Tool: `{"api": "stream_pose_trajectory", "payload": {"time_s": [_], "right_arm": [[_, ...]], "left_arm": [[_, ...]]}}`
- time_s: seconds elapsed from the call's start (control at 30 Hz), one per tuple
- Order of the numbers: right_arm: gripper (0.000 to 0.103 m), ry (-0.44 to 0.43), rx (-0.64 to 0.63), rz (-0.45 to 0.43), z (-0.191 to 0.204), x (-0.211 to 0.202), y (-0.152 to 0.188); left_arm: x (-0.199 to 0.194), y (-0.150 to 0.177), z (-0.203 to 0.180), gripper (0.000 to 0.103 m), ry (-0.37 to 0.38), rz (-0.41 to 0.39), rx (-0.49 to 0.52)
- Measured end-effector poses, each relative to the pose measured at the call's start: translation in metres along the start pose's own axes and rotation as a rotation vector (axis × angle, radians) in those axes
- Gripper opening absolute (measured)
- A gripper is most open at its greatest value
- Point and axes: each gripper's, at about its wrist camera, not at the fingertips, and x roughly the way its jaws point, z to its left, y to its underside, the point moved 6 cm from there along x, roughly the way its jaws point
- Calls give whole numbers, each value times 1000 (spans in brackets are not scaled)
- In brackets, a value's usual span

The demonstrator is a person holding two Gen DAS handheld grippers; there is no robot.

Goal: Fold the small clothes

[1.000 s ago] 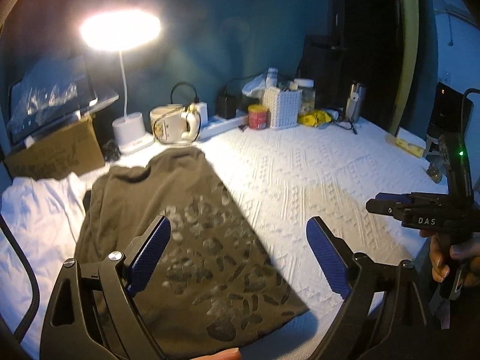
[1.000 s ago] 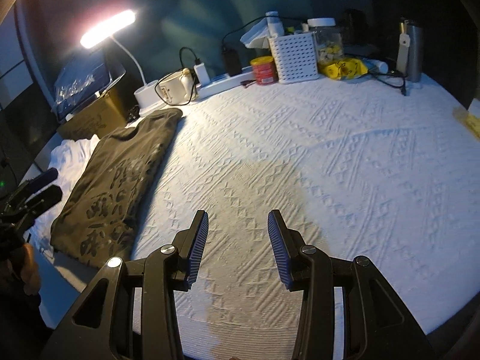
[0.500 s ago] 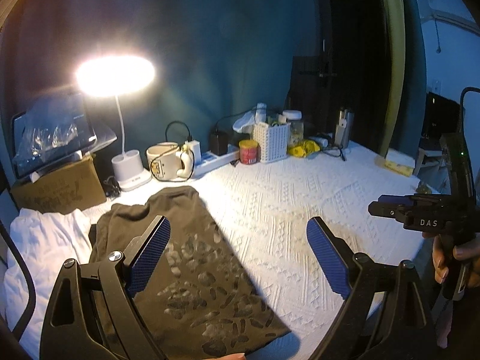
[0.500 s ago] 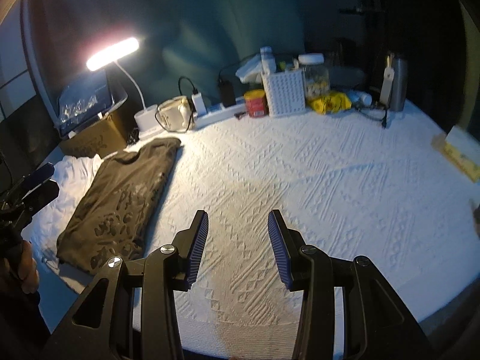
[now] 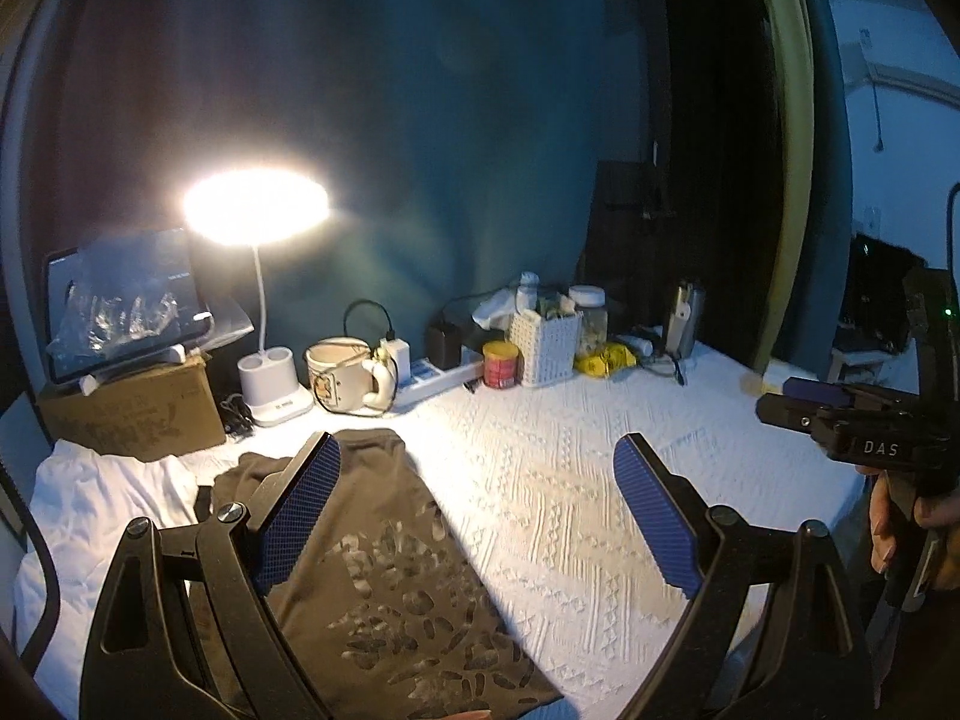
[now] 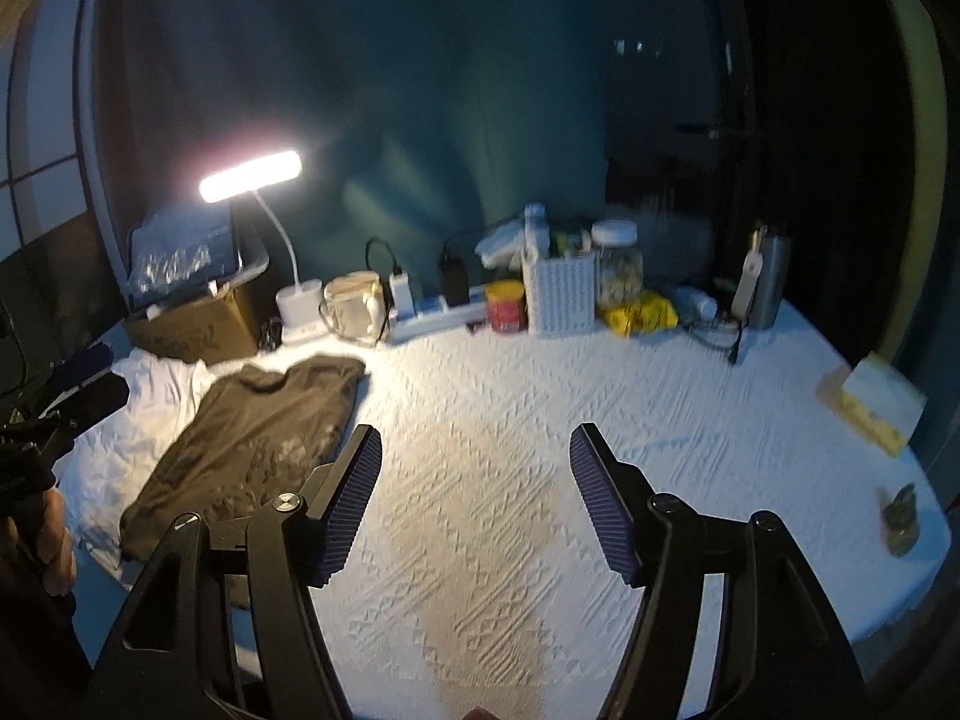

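Both claws are held released, jaws spread wide, nothing gripped: left gripper [image 5: 477,516] is raised above the near part of the brown shirt [image 5: 384,570], right gripper [image 6: 474,498] is over bare white bedspread [image 6: 540,420], well apart from the garment.

The shirt is laid lengthwise at the left side of the bed, already narrowed into a long strip, printed side up, partly over a white cloth [image 5: 102,498]. Whether the fold is finished cannot be told; a further crosswise fold is judged likely.

Risks:
- White cloth could be pinched together with the shirt hem if a grasp is made too deep at the left edge.
- The near hem lies at the bed edge; a one-sided pull could drag the garment off.
- Layers could be separated if only the top ply is caught, undoing the strip.
- Dim light, strong glare from the lamp [image 5: 255,207]: dark edges are poorly resolved.
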Motion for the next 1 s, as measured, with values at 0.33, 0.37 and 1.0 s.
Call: {"api": "stream_pose_trajectory", "payload": {"time_s": [0.33, 0.37, 1.0], "right_arm": [[69, 50, -49, -104, 5, -34, -37], [69, 52, -52, -109, 4, -35, -39], [69, 17, -123, -301, 32, -86, -111]], "left_arm": [[-25, -33, 11, 99, -36, -106, 27], [-29, -37, 13, 100, -39, -119, 31], [-54, -78, 44, 101, -149, -194, -9]]}}
